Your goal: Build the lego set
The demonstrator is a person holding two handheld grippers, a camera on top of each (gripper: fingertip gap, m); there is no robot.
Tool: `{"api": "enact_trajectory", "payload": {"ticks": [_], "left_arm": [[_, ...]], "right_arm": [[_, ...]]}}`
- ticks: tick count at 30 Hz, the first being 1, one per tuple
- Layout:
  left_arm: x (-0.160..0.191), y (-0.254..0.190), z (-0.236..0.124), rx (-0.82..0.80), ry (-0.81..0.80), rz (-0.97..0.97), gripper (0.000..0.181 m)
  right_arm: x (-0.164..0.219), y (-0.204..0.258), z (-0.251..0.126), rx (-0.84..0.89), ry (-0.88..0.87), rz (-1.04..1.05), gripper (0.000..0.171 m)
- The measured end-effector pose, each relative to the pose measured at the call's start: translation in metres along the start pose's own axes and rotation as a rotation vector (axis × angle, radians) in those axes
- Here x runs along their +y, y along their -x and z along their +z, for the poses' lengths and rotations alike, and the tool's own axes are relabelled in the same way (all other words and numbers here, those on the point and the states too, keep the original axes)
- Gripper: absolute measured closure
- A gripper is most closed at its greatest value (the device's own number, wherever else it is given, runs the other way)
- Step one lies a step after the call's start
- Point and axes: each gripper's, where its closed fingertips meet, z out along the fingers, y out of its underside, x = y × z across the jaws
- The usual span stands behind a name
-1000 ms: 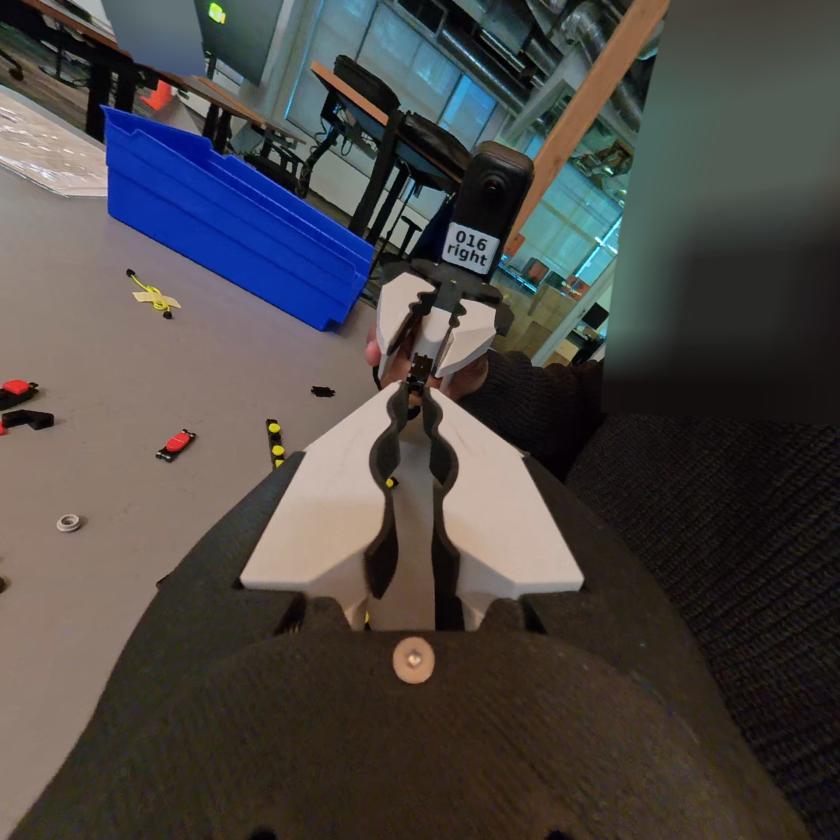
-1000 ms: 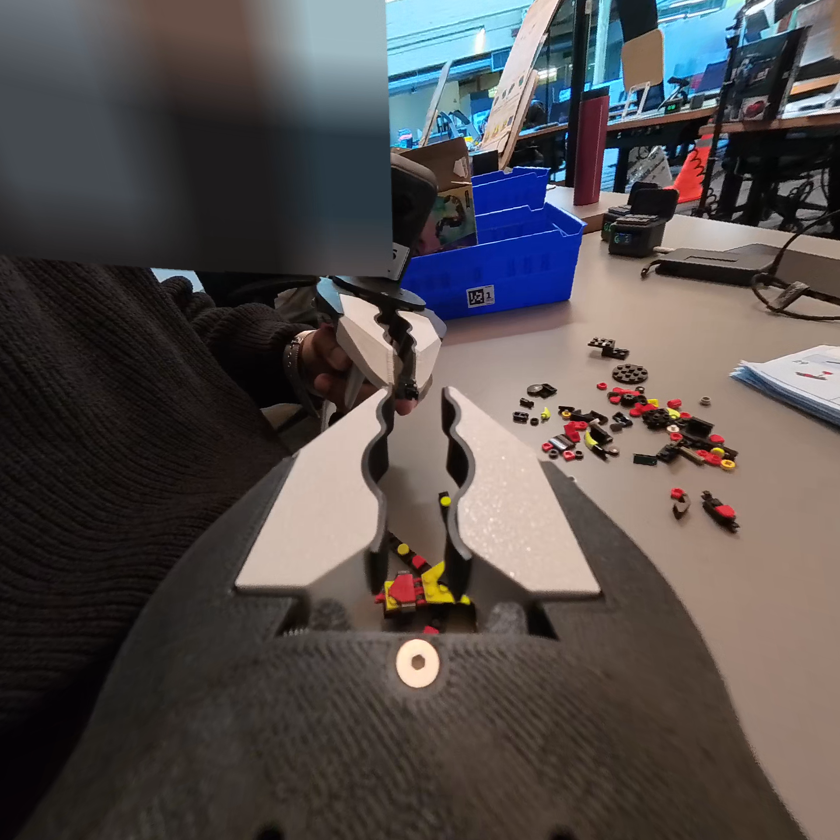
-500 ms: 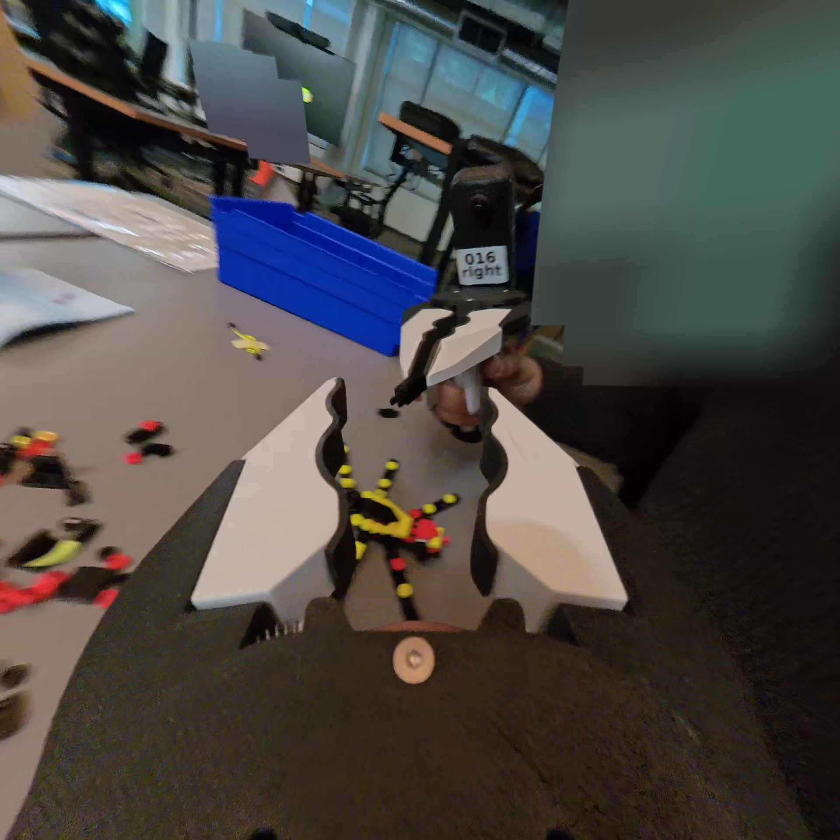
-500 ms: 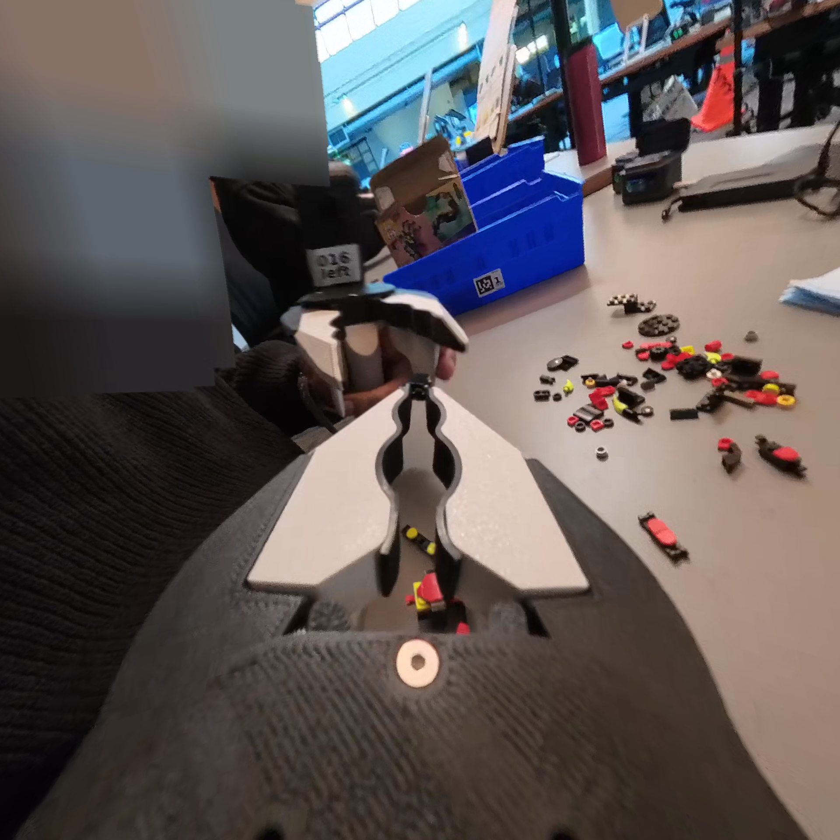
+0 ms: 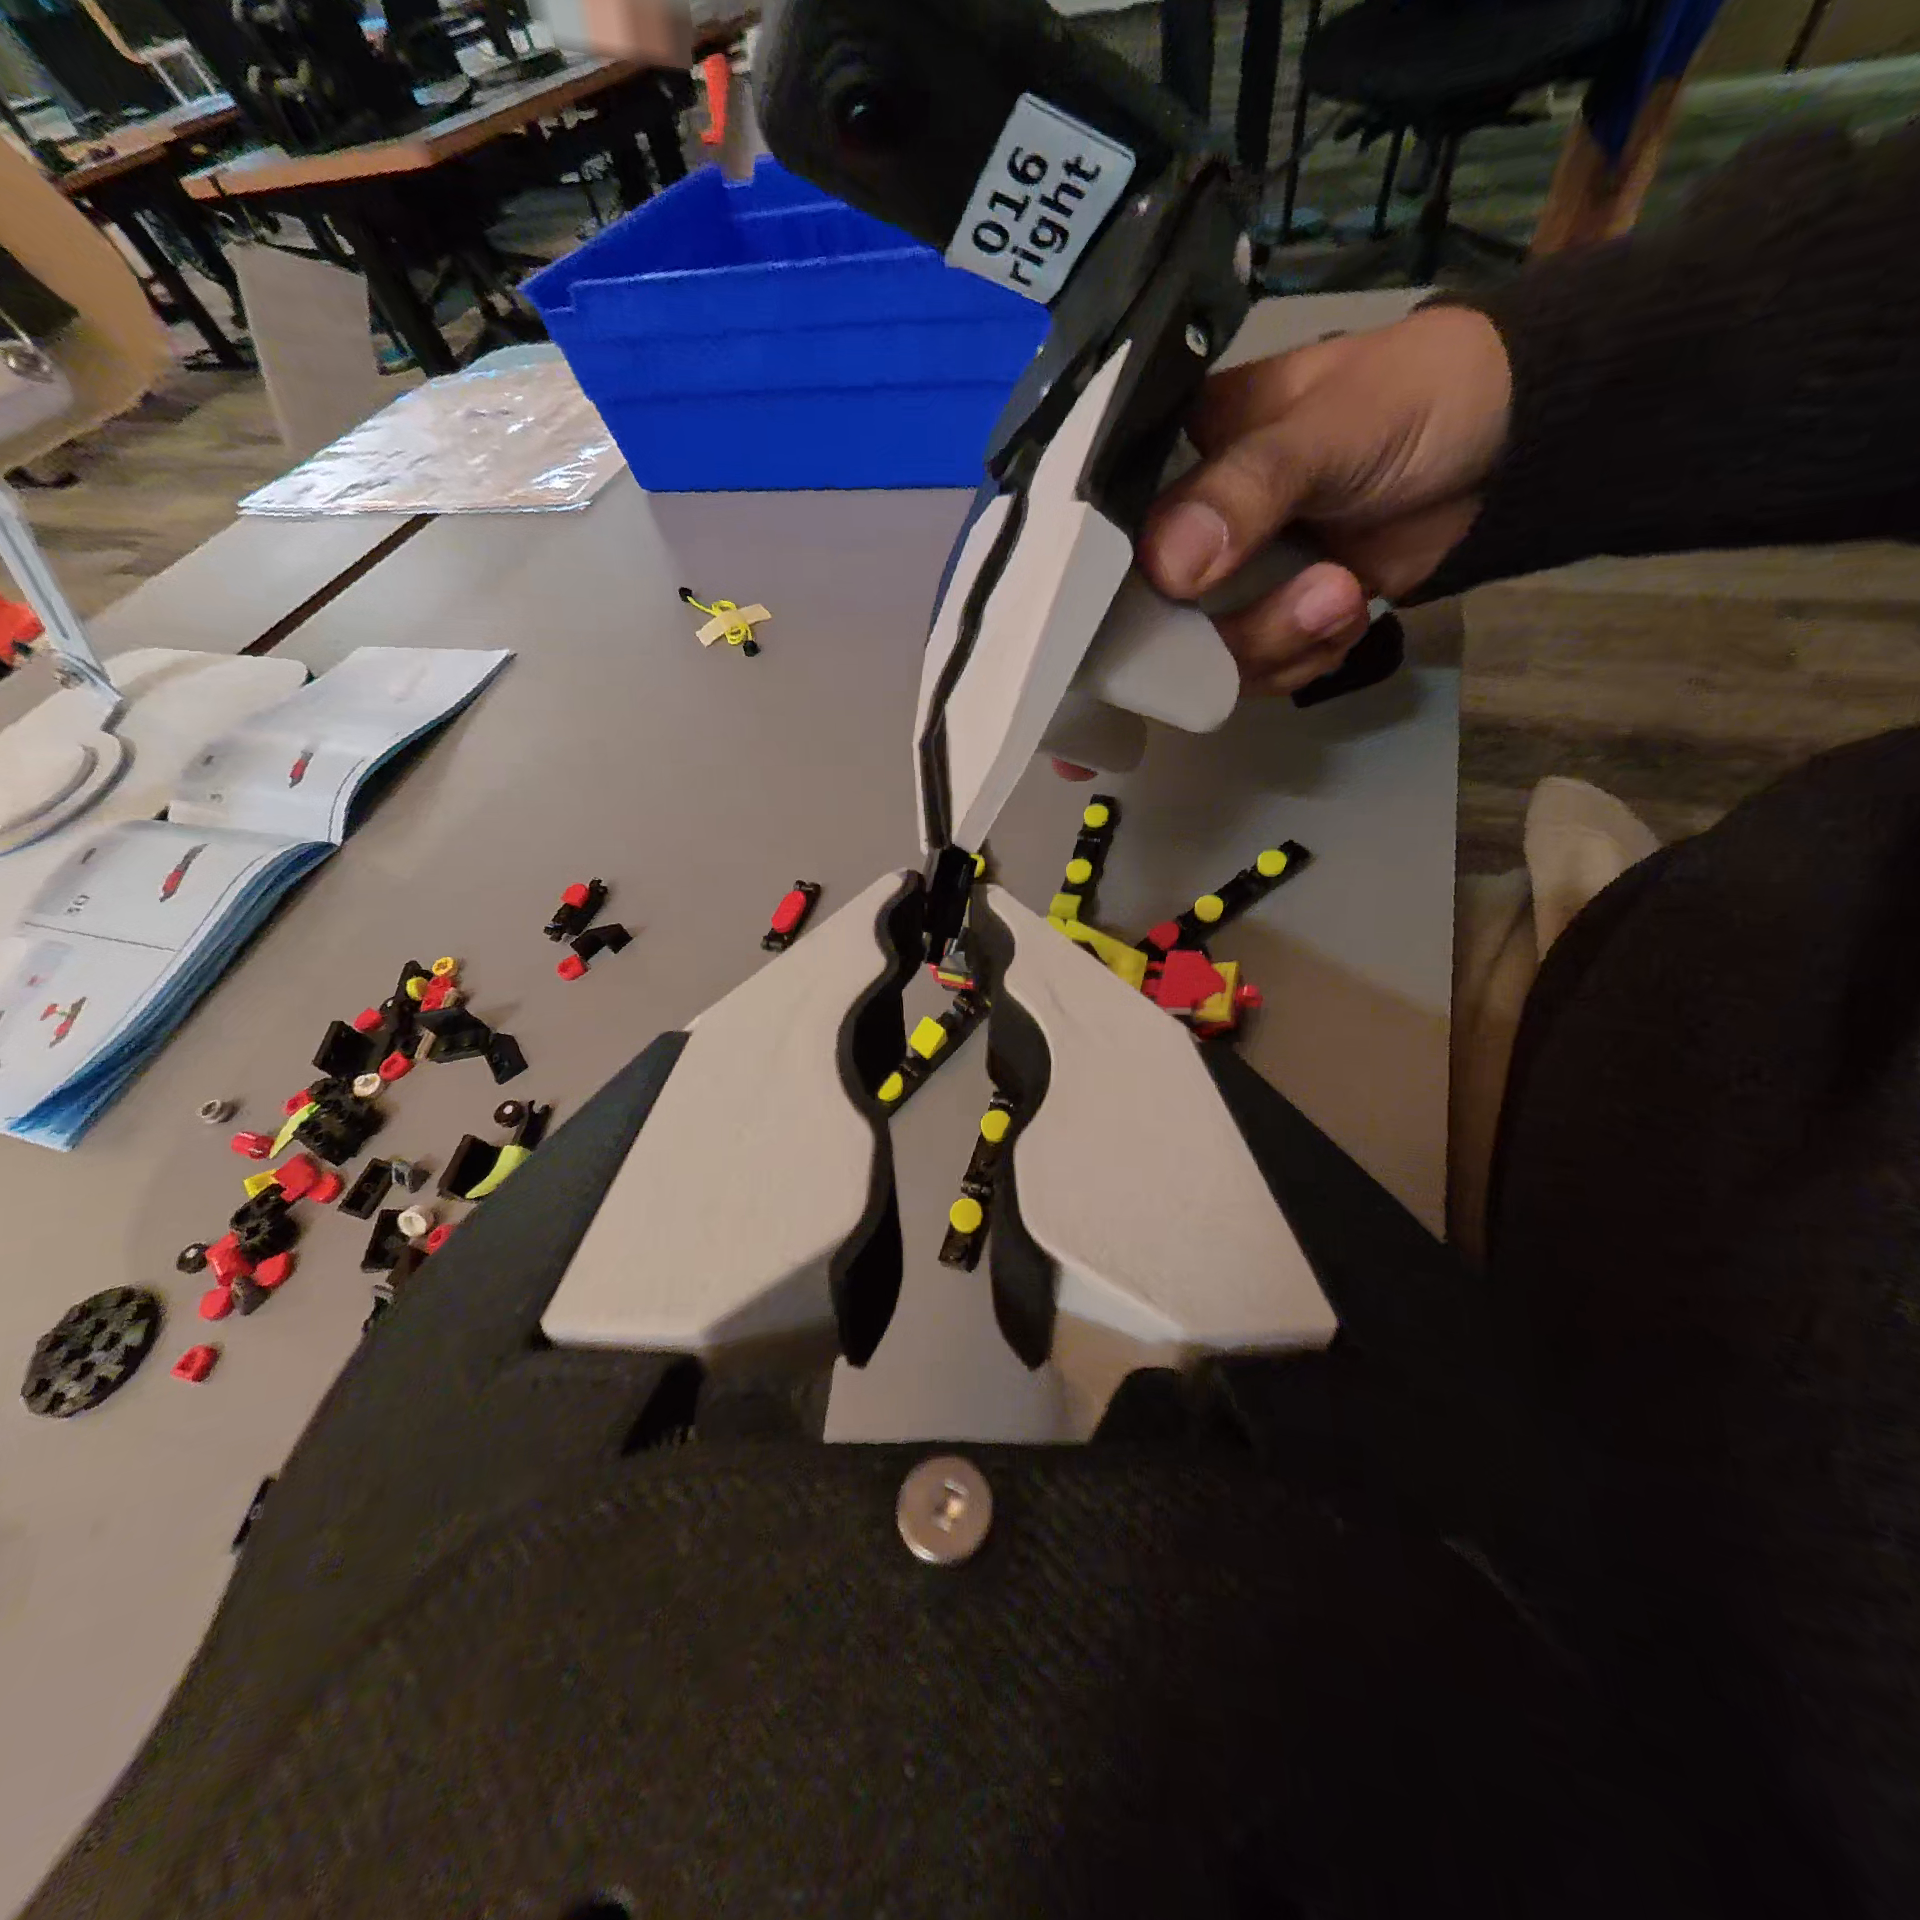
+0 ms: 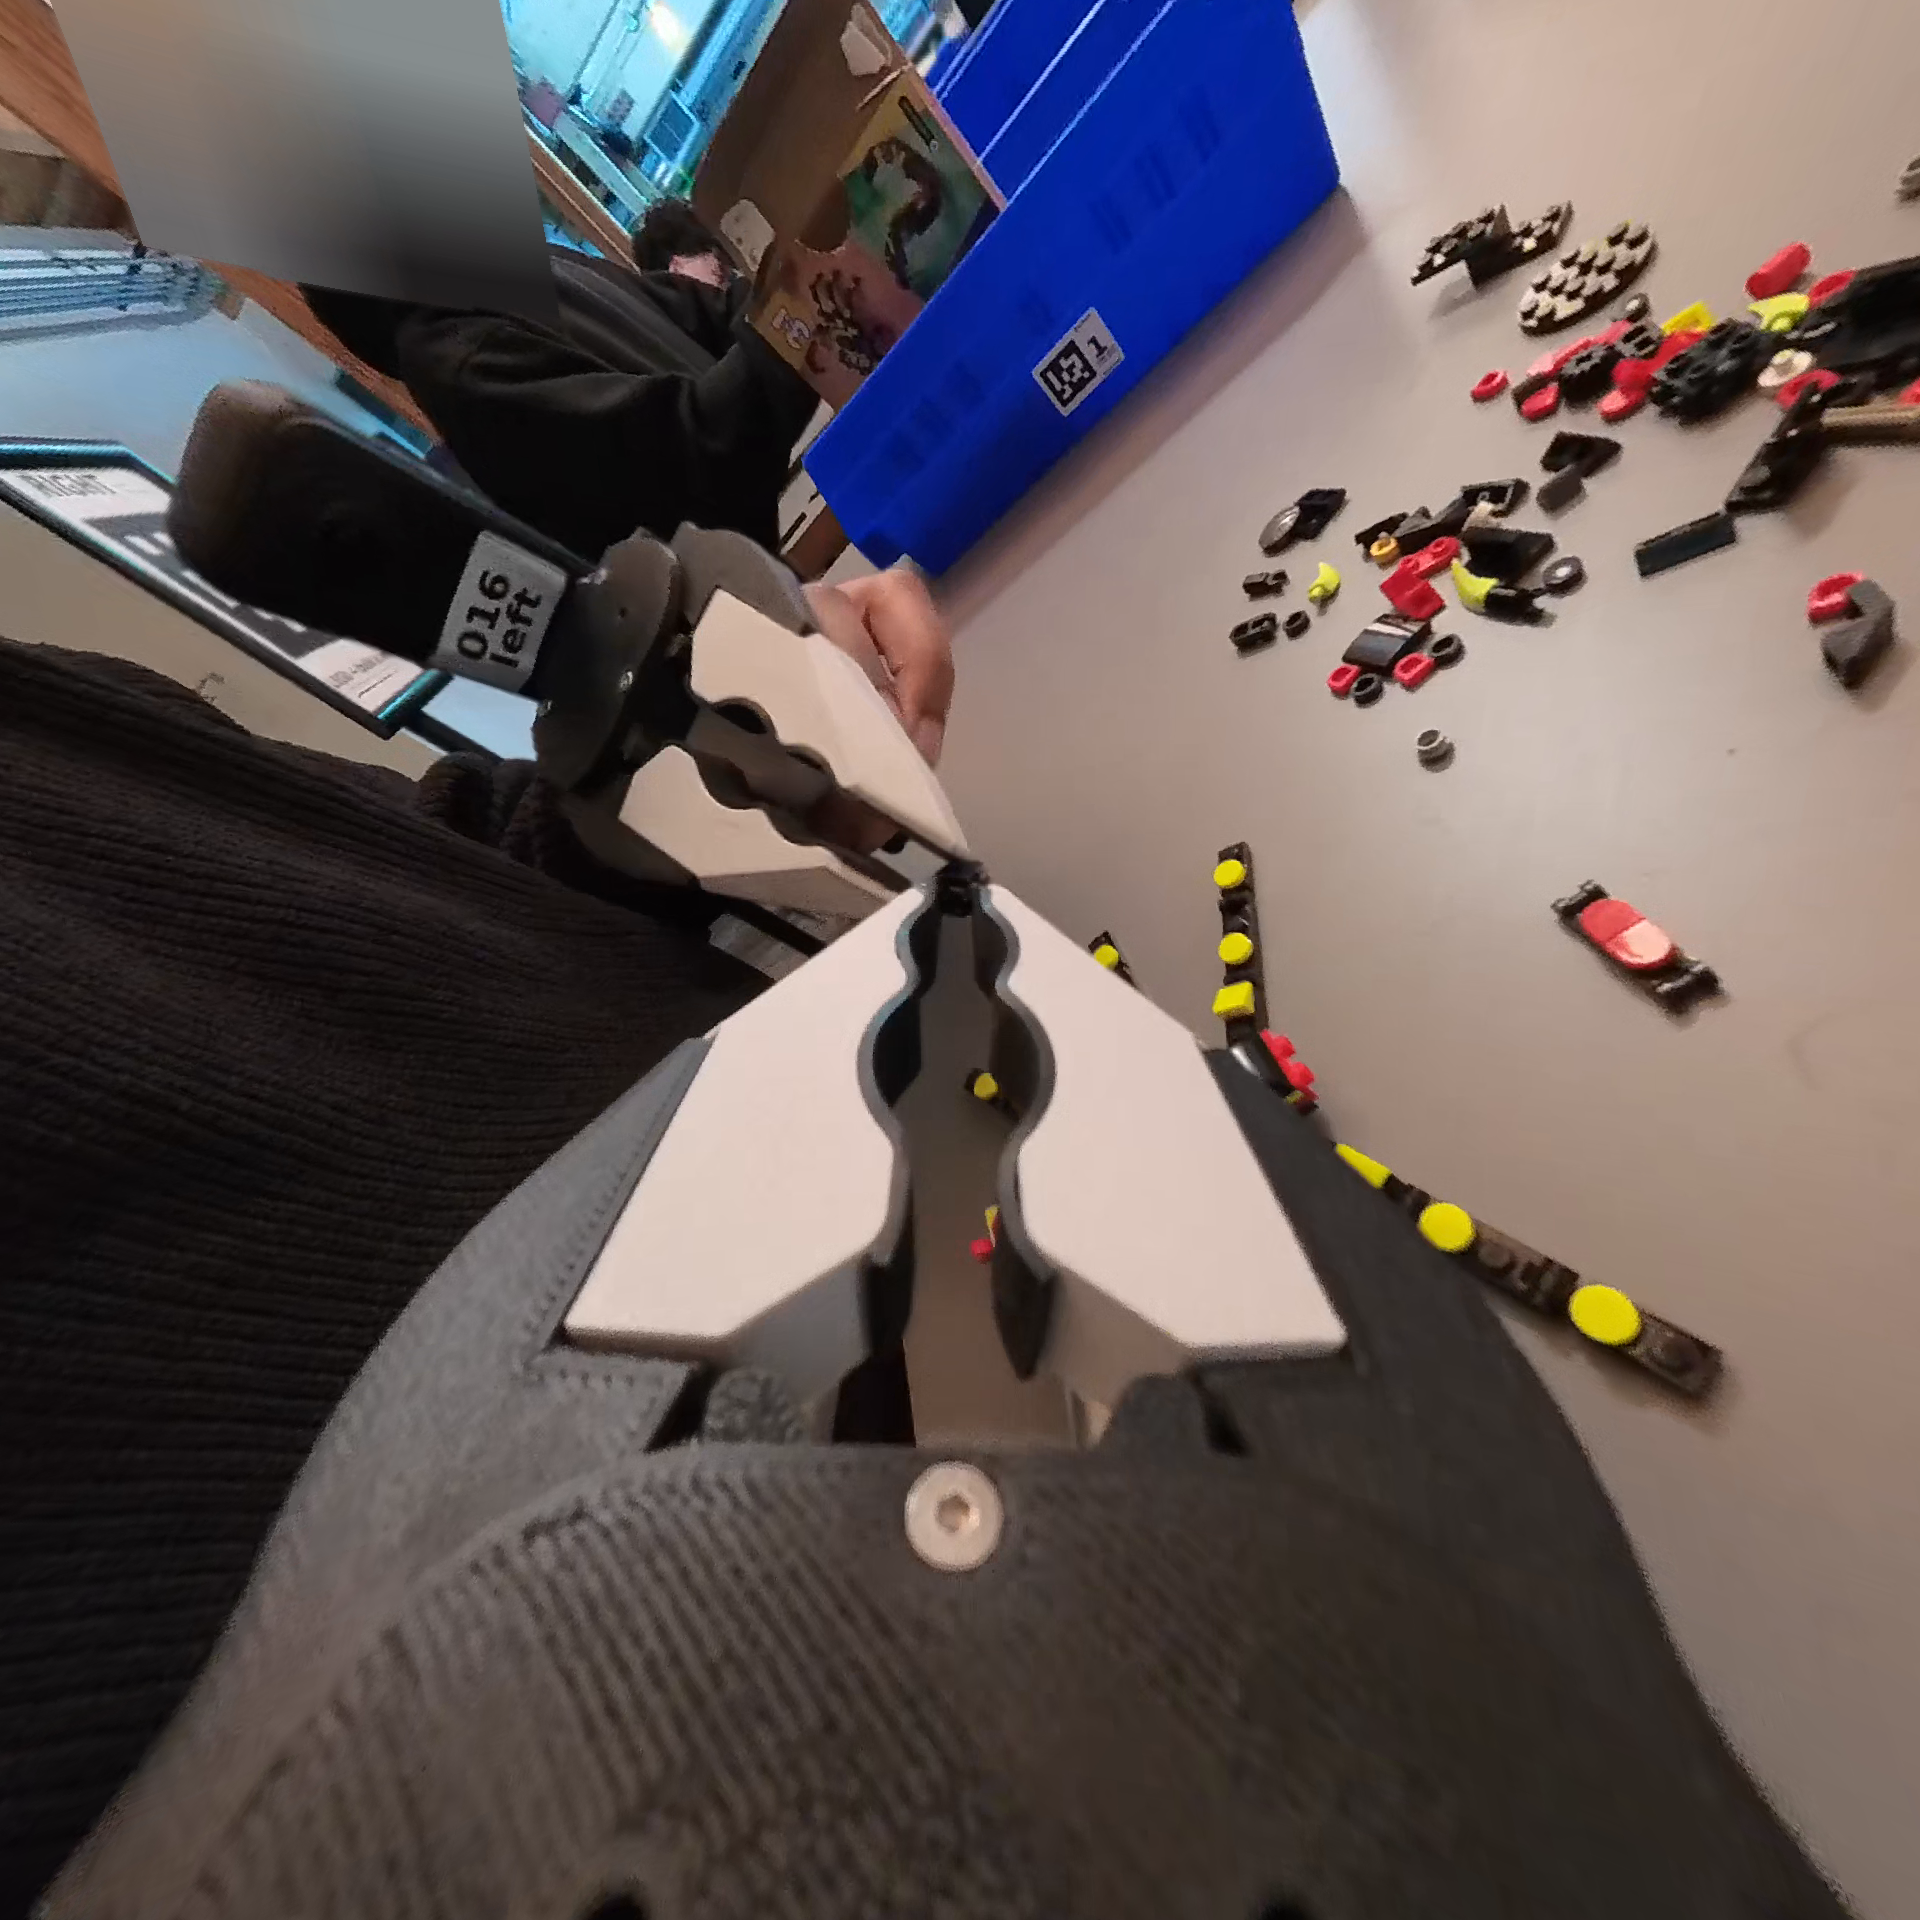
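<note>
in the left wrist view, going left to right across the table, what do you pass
black round plate → open instruction booklet → pile of loose pieces → red and black piece → spider-like model with yellow-dotted legs

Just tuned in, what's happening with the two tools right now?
A person holds both tools tip to tip above the table. The right tool and left tool are both shut on a small black piece. The partly built model, with black arms bearing yellow studs, lies on the table beneath. Loose pieces lie scattered by the instruction booklet.
</note>
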Motion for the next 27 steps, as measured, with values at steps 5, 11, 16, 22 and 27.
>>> {"api": "enact_trajectory", "payload": {"ticks": [5, 11, 16, 22, 27], "left_arm": [[0.005, -0.001, 0.002, -0.001, 0.03, 0.017, 0.176], [0.007, -0.002, 0.003, -0.009, 0.043, 0.03, 0.176], [-0.01, 0.003, -0.004, 0.086, -0.071, -0.231, 0.176], [-0.057, 0.028, -0.042, 0.488, -0.494, -0.963, 0.177], [-0.059, 0.018, -0.039, 0.584, -0.486, -1.034, 0.177]], "right_arm": [[0.003, -0.002, 0.001, -0.003, 0.008, 0.047, 0.167], [0.003, -0.001, 0.001, -0.021, 0.002, 0.079, 0.167], [-0.02, 0.011, -0.008, -0.109, -0.135, 0.067, 0.15], [-0.054, 0.029, -0.031, -0.097, -0.339, -0.131, 0.146], [-0.048, 0.041, -0.017, -0.116, -0.333, -0.142, 0.146]]}}
